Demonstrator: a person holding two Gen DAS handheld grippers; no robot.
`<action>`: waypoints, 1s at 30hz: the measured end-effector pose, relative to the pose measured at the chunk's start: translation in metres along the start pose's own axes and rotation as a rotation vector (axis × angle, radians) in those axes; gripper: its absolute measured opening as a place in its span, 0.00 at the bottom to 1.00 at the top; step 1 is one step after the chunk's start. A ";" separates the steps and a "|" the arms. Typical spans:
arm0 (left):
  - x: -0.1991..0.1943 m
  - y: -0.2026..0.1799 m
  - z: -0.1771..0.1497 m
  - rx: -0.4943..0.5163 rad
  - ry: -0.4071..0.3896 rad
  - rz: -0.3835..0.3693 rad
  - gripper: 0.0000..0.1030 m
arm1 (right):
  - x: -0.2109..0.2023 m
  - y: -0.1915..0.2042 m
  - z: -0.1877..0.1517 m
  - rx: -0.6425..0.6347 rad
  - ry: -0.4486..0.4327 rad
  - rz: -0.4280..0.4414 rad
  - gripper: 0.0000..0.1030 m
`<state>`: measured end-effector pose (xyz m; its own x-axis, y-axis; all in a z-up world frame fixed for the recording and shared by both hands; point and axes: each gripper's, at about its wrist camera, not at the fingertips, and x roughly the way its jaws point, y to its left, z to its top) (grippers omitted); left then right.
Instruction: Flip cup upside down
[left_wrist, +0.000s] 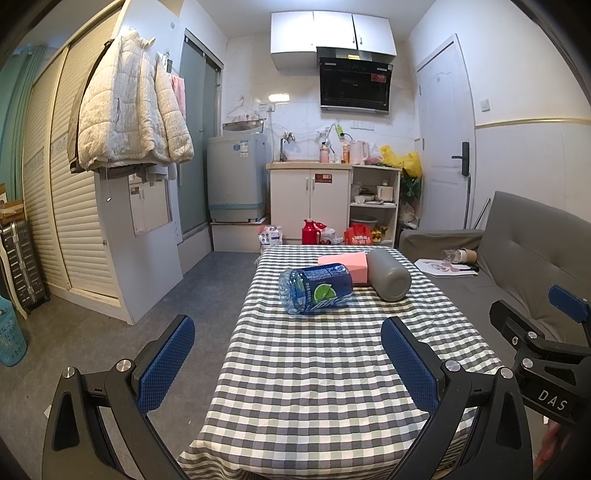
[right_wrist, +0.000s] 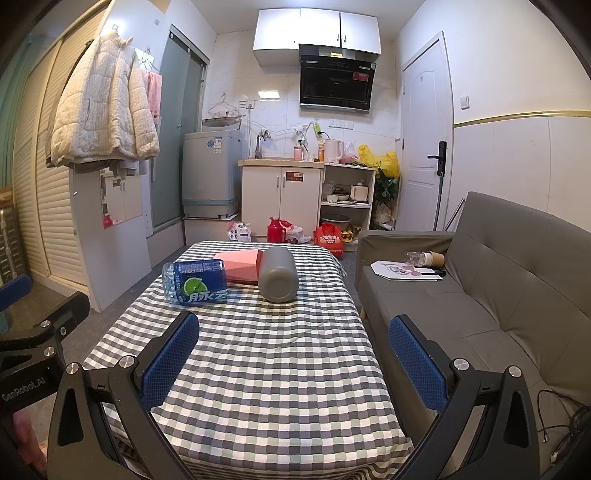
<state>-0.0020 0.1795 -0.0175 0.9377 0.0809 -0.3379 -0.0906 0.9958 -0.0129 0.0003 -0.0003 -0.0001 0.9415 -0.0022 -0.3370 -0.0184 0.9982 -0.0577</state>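
Observation:
A grey cup (left_wrist: 388, 275) lies on its side on the checked tablecloth (left_wrist: 314, 369), its flat base turned toward me. It also shows in the right wrist view (right_wrist: 277, 275). My left gripper (left_wrist: 288, 354) is open and empty, well short of the cup, over the near left part of the table. My right gripper (right_wrist: 293, 350) is open and empty, near the table's front, the cup straight ahead of it. The right gripper also appears at the right edge of the left wrist view (left_wrist: 543, 332).
A blue plastic bottle (left_wrist: 316, 288) lies on its side left of the cup, in front of a pink box (left_wrist: 345, 267). A grey sofa (right_wrist: 498, 295) stands right of the table with papers and a paper cup (right_wrist: 434, 259) on it. Kitchen cabinets stand at the back.

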 end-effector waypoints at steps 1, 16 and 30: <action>0.000 0.000 -0.001 0.000 0.001 0.001 1.00 | 0.000 0.000 0.000 0.000 0.001 -0.001 1.00; 0.037 0.010 0.018 0.023 0.112 0.023 1.00 | 0.028 0.003 0.010 0.004 0.147 0.006 1.00; 0.186 0.025 0.044 0.236 0.236 -0.272 1.00 | 0.136 0.017 0.030 0.076 0.306 0.013 1.00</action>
<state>0.1853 0.2212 -0.0391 0.8119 -0.1711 -0.5581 0.2546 0.9641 0.0749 0.1386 0.0180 -0.0184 0.7963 0.0040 -0.6050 0.0062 0.9999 0.0147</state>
